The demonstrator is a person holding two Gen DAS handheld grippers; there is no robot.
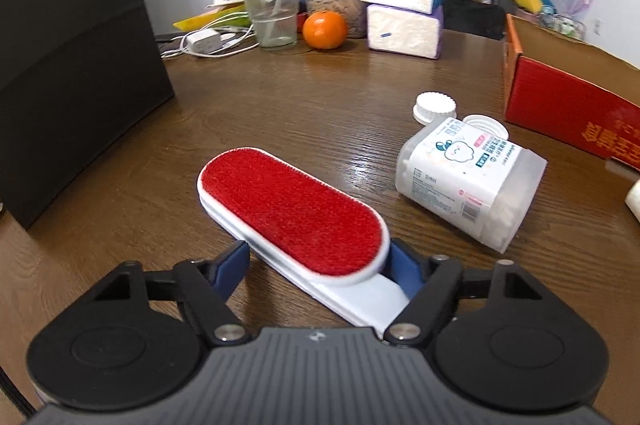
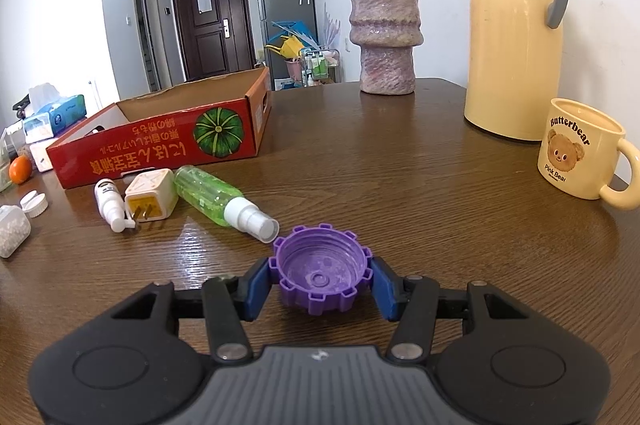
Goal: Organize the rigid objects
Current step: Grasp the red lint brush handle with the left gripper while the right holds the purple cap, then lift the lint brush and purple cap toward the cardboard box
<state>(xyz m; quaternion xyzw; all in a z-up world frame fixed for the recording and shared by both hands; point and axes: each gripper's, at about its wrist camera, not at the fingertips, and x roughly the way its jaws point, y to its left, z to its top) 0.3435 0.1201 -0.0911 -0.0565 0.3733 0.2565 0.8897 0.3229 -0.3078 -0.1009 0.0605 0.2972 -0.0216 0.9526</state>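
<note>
My left gripper point(image 1: 316, 265) is shut on a white lint brush with a red pad point(image 1: 288, 209), which lies slanted across the jaws just above the wooden table point(image 1: 320, 105). My right gripper point(image 2: 320, 281) is shut on a purple ridged cap point(image 2: 320, 275), open side up. A red cardboard box, open on top, shows in both views point(image 2: 160, 141) point(image 1: 568, 113). Beside it lie a green spray bottle point(image 2: 216, 201), a cream plug adapter point(image 2: 150, 201) and a small white spray bottle point(image 2: 110, 205). A cotton swab jar point(image 1: 468, 181) lies on its side next to its white lid point(image 1: 436, 107).
At the far left end stand a glass point(image 1: 272, 13), an orange point(image 1: 324, 29), tissue packs point(image 1: 404, 5), a charger with cables point(image 1: 204, 41) and a black box point(image 1: 72, 65). At the right end stand a vase point(image 2: 384, 33), a yellow thermos point(image 2: 516, 37) and a bear mug point(image 2: 580, 153).
</note>
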